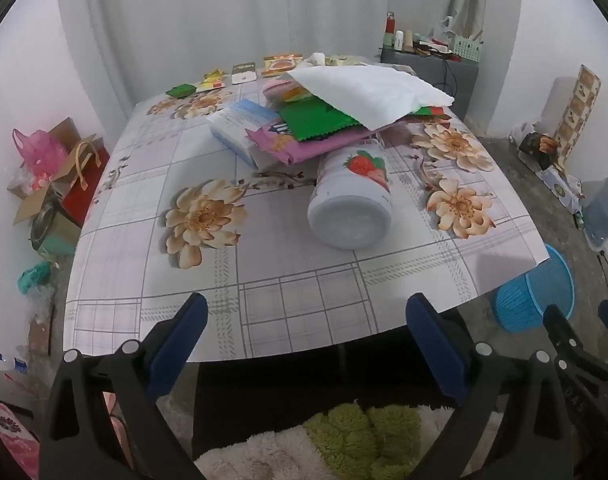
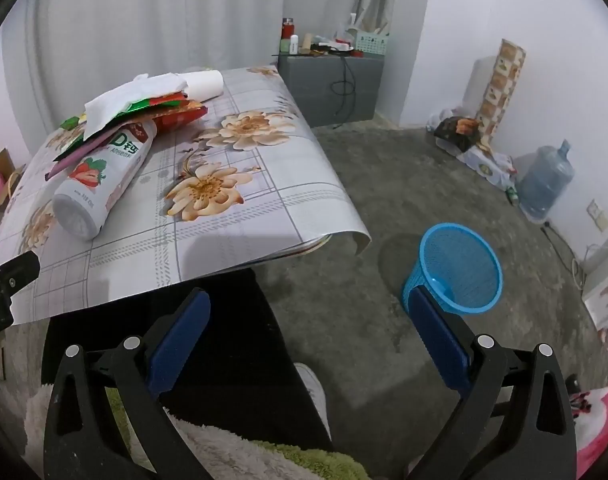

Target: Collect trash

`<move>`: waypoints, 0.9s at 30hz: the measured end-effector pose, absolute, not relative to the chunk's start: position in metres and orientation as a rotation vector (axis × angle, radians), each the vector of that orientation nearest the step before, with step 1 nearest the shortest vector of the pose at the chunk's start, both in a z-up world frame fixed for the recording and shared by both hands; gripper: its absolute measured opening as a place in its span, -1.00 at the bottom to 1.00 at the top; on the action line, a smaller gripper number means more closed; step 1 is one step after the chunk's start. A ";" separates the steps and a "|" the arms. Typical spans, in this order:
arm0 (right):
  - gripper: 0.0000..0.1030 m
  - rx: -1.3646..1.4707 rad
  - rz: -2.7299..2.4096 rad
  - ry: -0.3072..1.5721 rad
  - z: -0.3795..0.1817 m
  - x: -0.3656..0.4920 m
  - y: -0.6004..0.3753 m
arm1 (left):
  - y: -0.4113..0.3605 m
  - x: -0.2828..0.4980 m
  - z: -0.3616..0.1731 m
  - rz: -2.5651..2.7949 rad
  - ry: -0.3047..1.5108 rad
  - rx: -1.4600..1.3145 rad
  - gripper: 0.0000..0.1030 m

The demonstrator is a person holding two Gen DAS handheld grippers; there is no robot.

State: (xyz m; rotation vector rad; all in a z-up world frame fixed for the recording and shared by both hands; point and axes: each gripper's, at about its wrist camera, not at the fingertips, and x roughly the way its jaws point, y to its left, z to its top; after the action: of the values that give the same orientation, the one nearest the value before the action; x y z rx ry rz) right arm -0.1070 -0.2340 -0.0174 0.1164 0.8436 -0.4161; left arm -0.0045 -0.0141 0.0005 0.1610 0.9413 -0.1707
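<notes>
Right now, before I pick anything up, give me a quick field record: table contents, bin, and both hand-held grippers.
nearest trash: strawberry bottle, lying on its side on the table
pile: white tissue on top of green wrapper and purple wrapper, partly over the bottle
far edge: several small packets
bin: blue basket, on the floor right of the table, upright
left hand-held gripper: open, empty
right hand-held gripper: open, empty

Water jug [image 2: 545, 184] by far wall [image 2: 563, 60]
</notes>
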 end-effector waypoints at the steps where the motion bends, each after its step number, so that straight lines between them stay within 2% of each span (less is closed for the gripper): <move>1: 0.85 0.115 -0.416 0.844 -0.017 -0.107 -0.233 | -0.014 -0.004 0.001 -0.171 0.942 0.162 0.89; 27: 0.85 0.105 -0.411 0.844 -0.017 -0.107 -0.233 | -0.010 -0.003 0.004 -0.170 0.937 0.159 0.89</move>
State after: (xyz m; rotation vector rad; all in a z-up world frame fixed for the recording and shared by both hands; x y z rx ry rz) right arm -0.1065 -0.2330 -0.0170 0.1050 0.8443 -0.4108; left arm -0.0026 -0.0104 0.0043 0.1590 0.9372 -0.1699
